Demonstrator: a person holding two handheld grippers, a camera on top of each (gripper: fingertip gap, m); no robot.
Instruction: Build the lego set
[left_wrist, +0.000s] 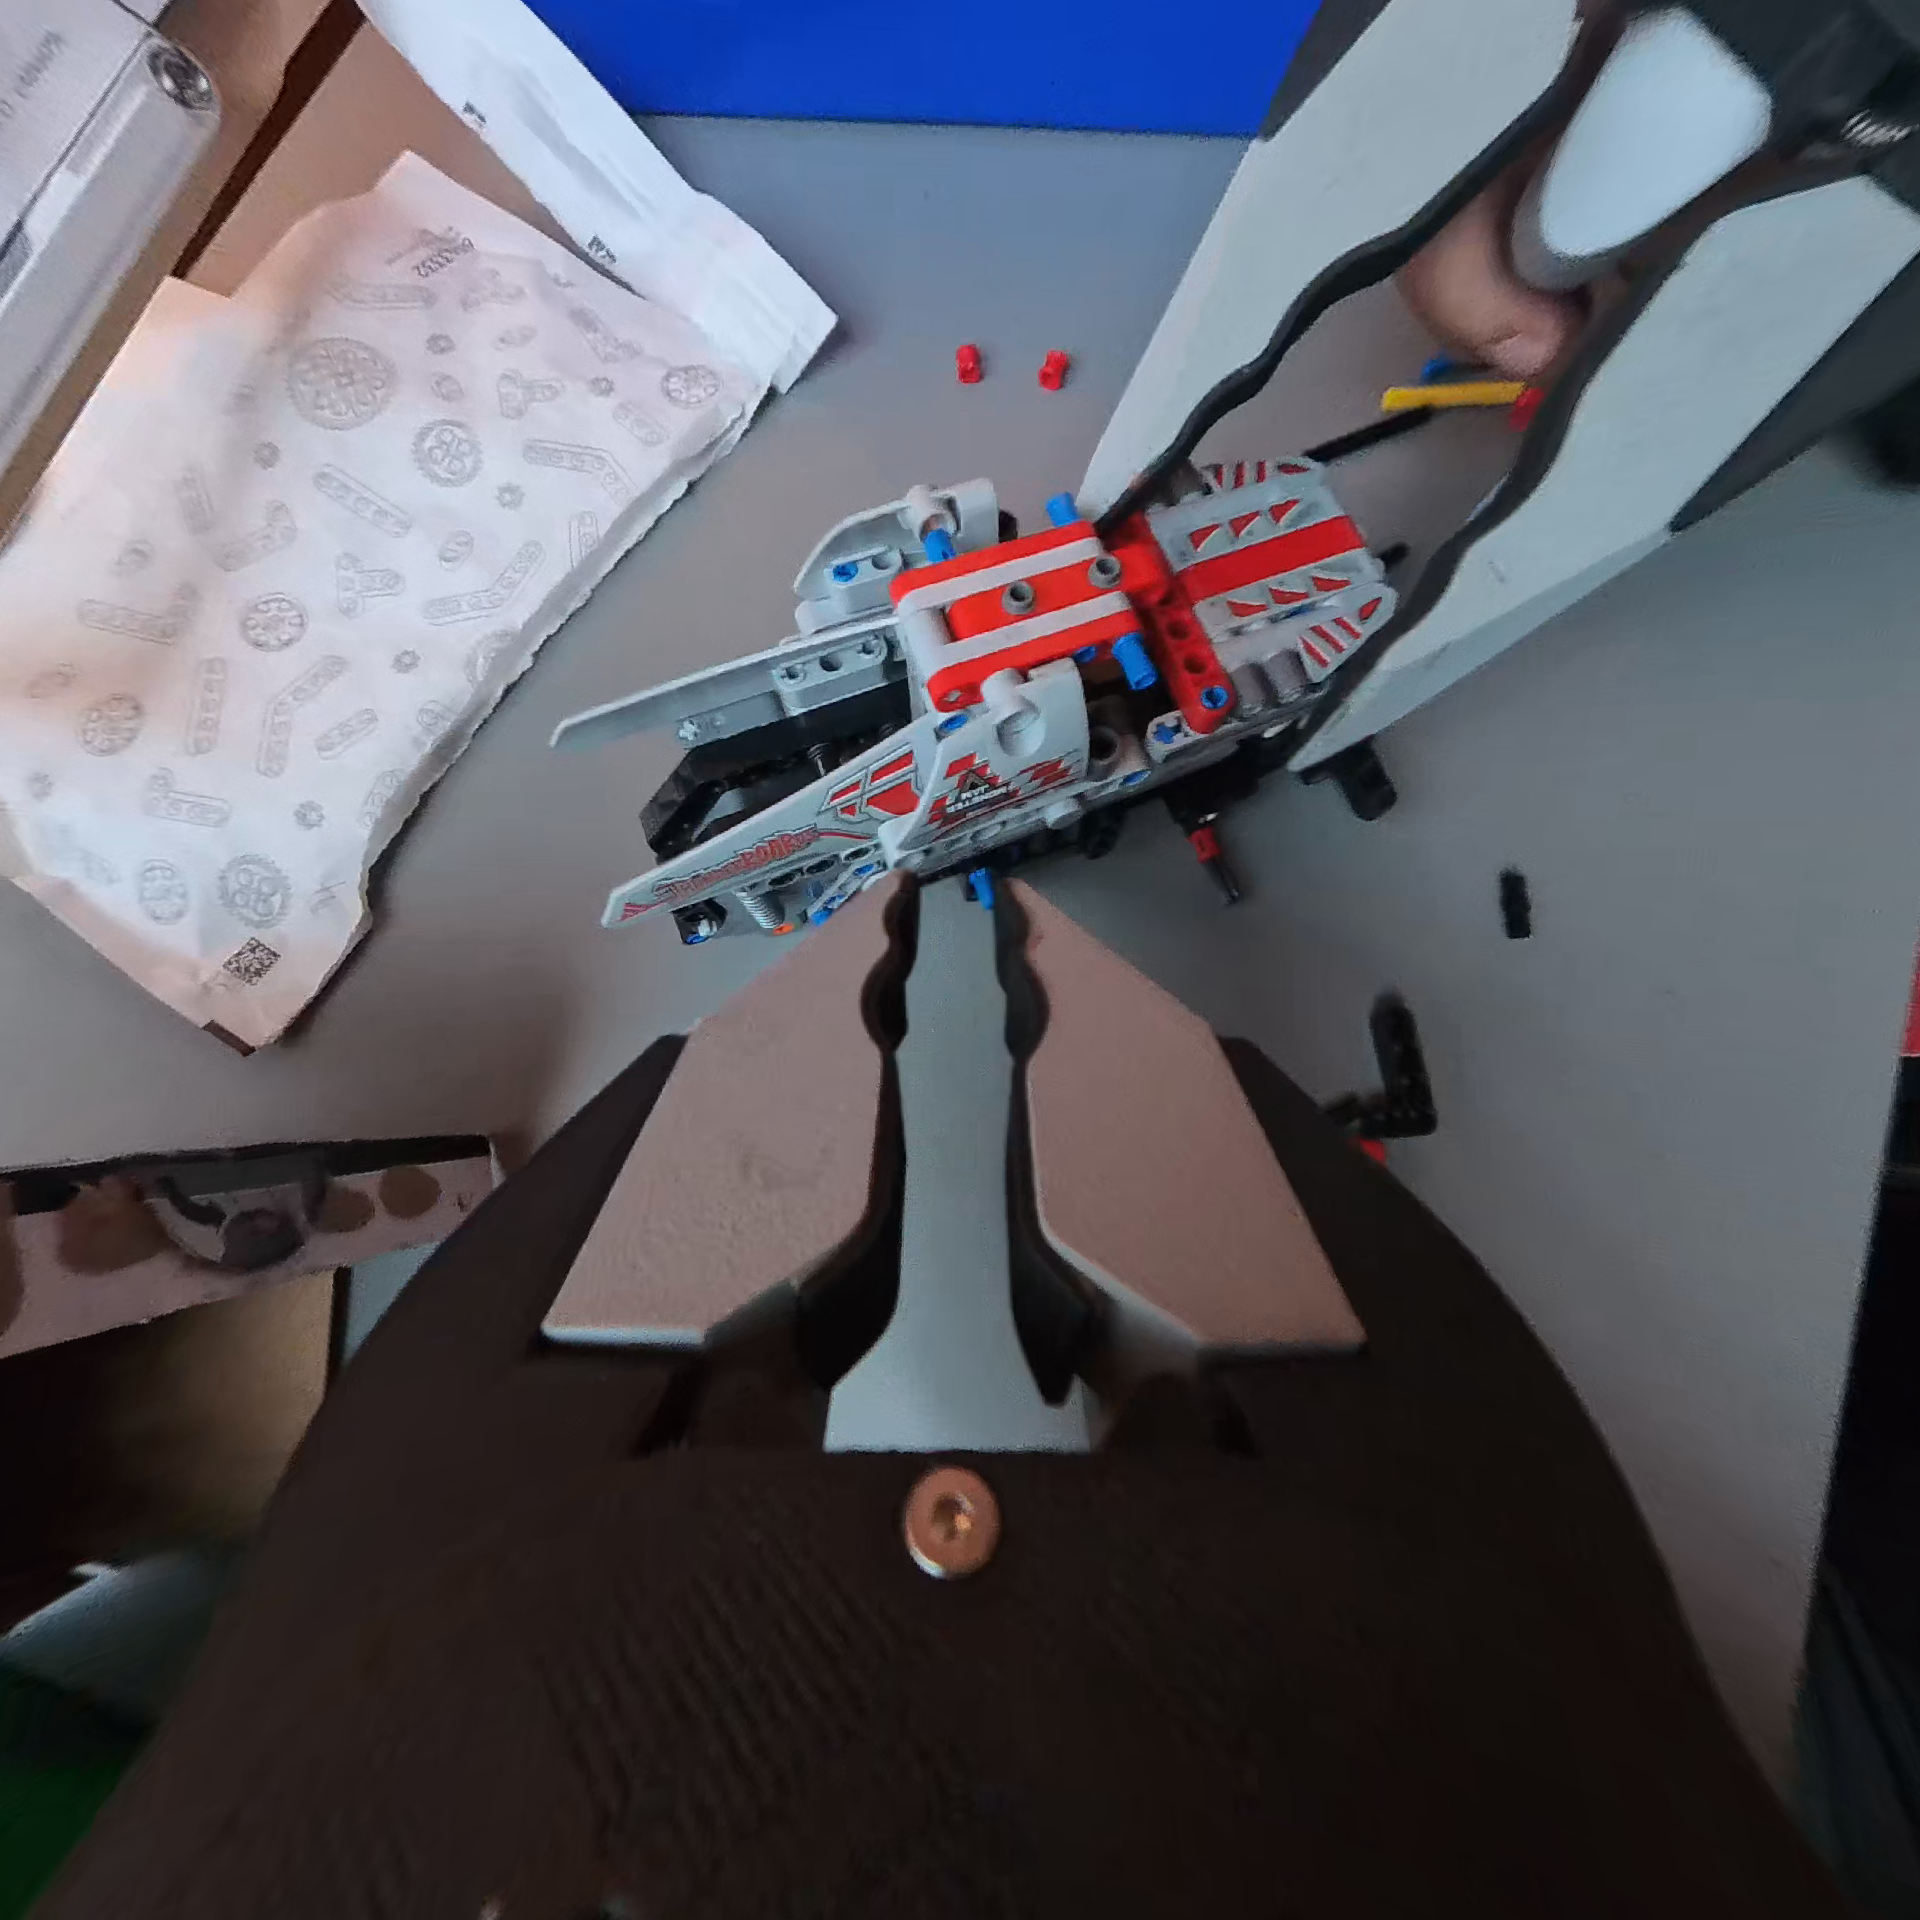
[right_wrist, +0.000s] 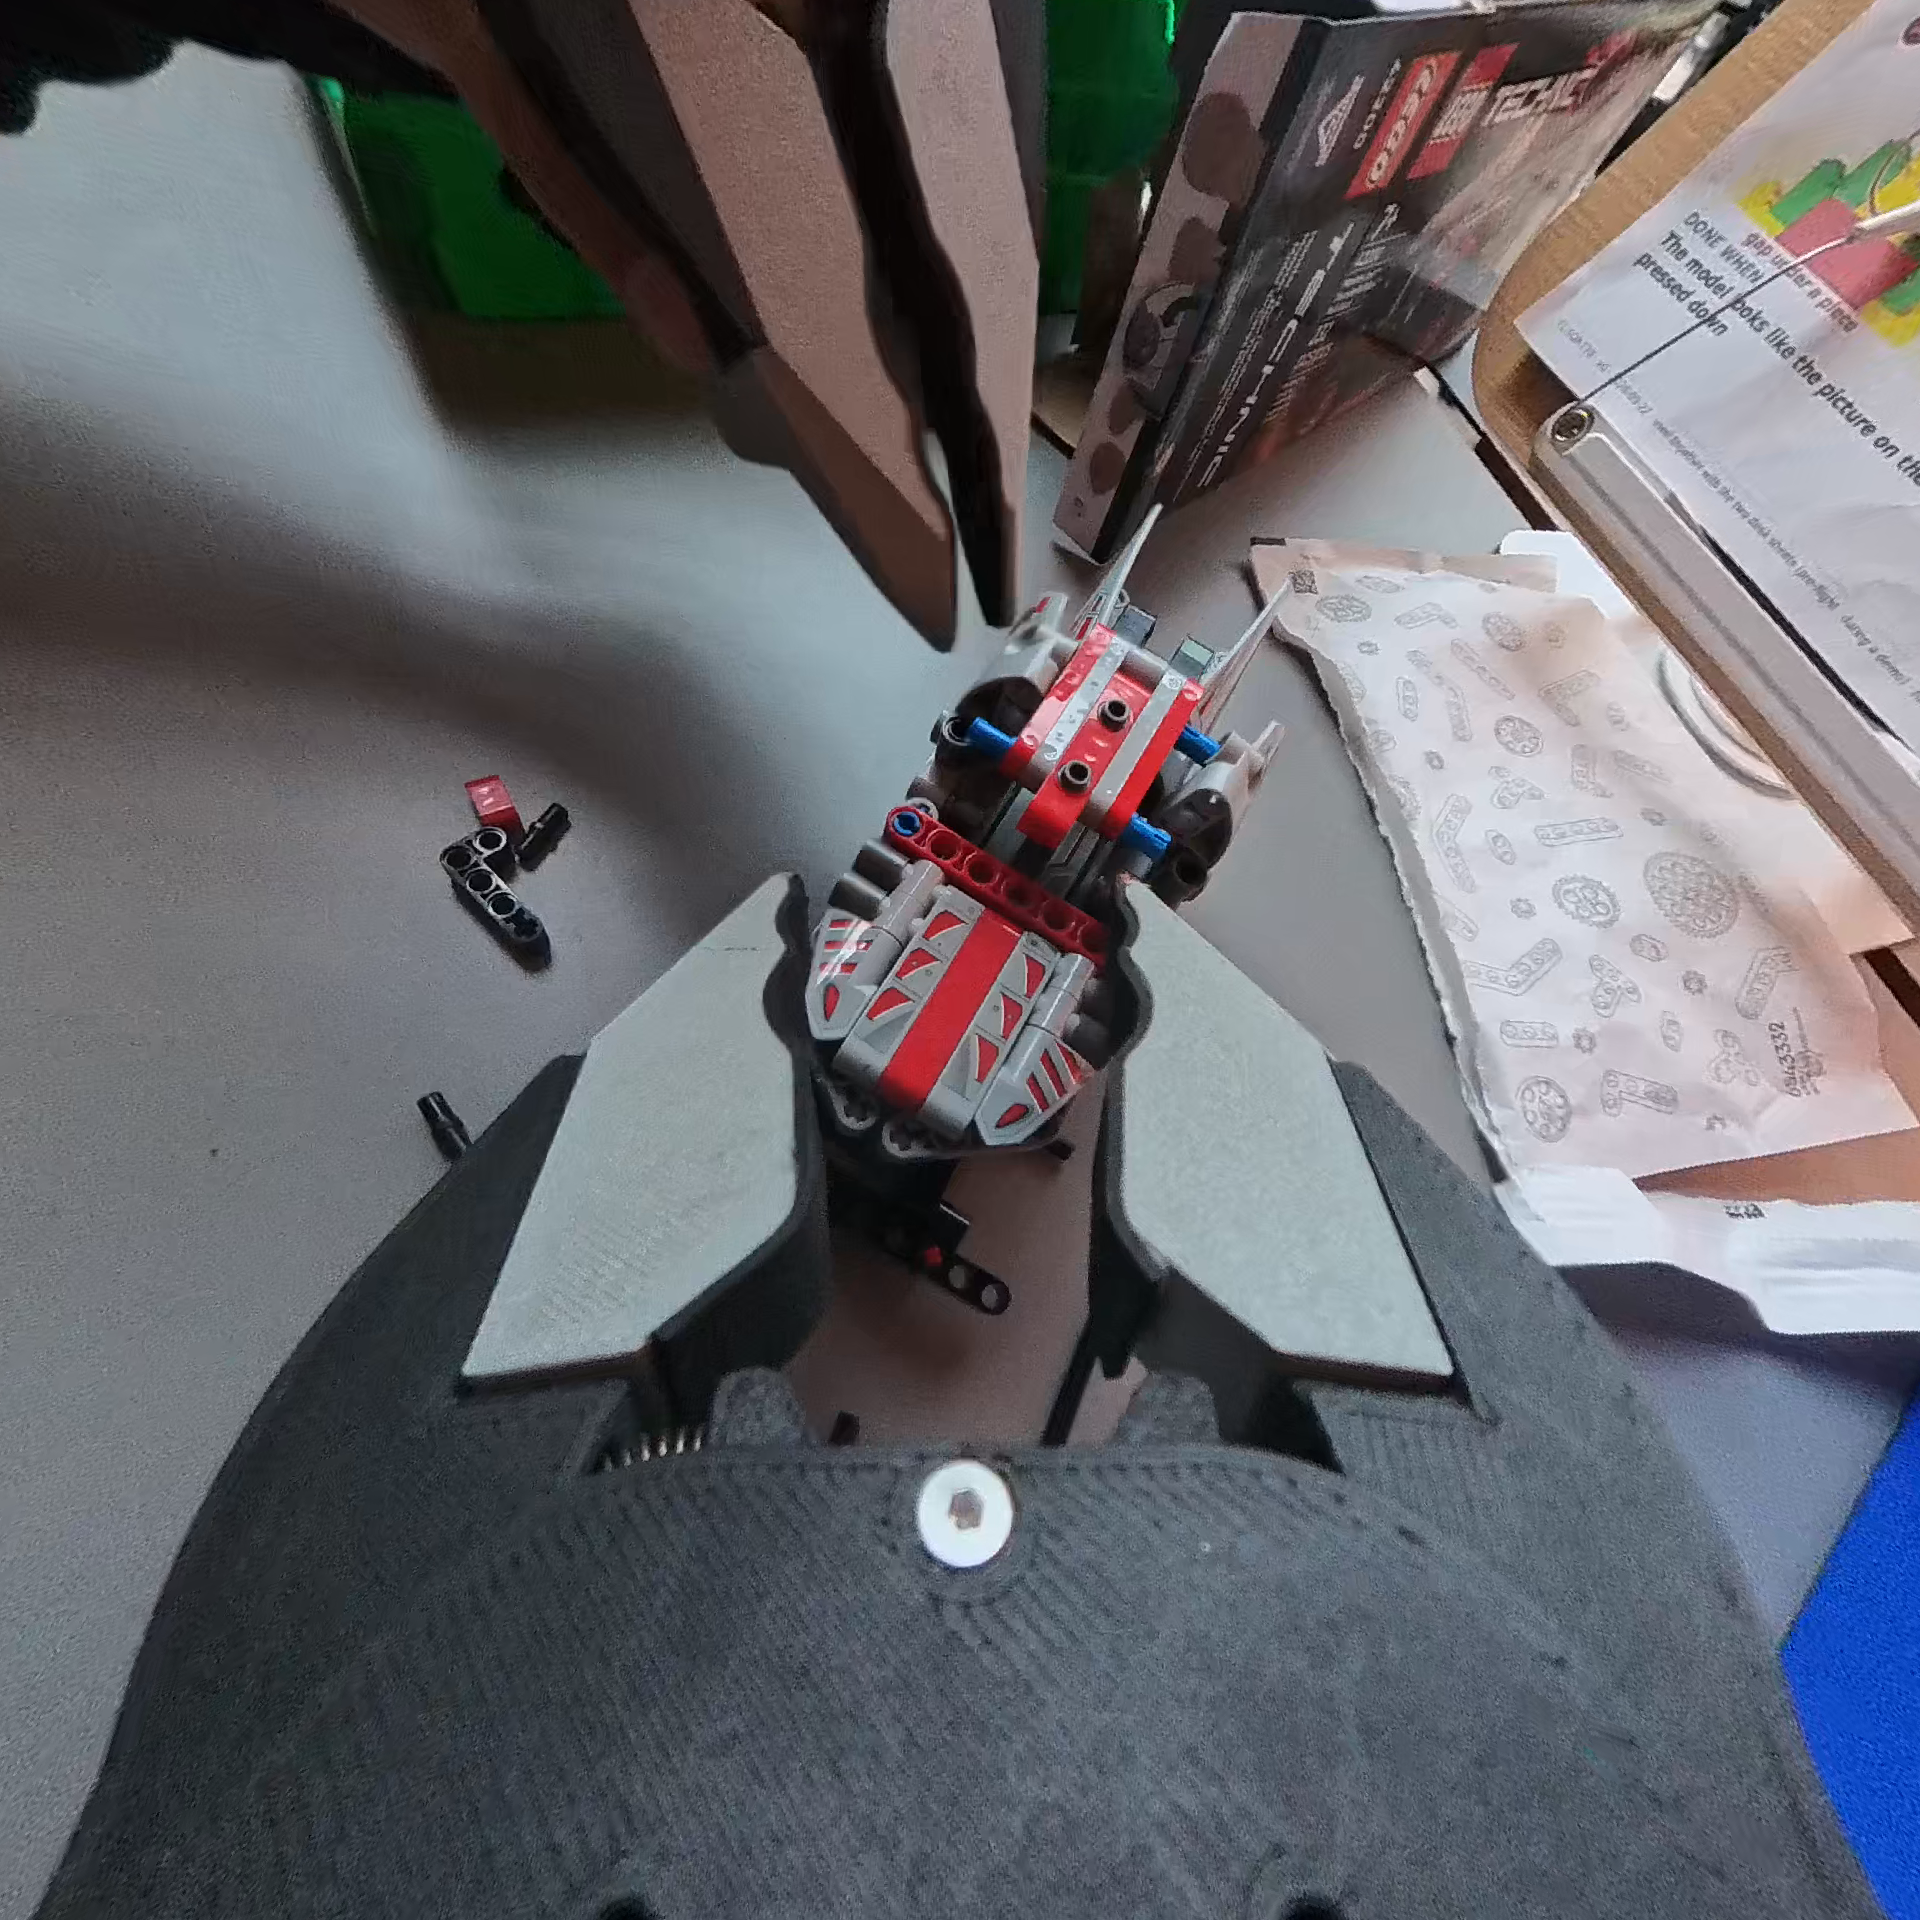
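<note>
The grey, red and black lego vehicle model (left_wrist: 1018, 665) lies at the middle of the grey table (left_wrist: 1662, 935). My right gripper (right_wrist: 961, 935) is shut on its striped front hood (right_wrist: 956, 1018), with a pad pressed on each side. It also shows in the left wrist view (left_wrist: 1226, 613). My left gripper (left_wrist: 956, 899) is at the model's near side with its jaws a narrow way apart. A blue pin (left_wrist: 982, 890) sticking out of the model stands between the tips. It is against the right finger (left_wrist: 1023, 956), and a gap separates it from the left one. The left gripper shows from above in the right wrist view (right_wrist: 968, 623).
Printed paper bags (left_wrist: 312, 582) lie left of the model. Two small red parts (left_wrist: 968, 364), a yellow axle (left_wrist: 1455, 395), a black pin (left_wrist: 1515, 902) and a black angled beam (right_wrist: 494, 883) with a red piece (right_wrist: 488, 798) are loose. The set's box (right_wrist: 1351, 229) and a clipboard (right_wrist: 1766, 312) stand behind. My hands' fingertips stand some 6 cm from each other.
</note>
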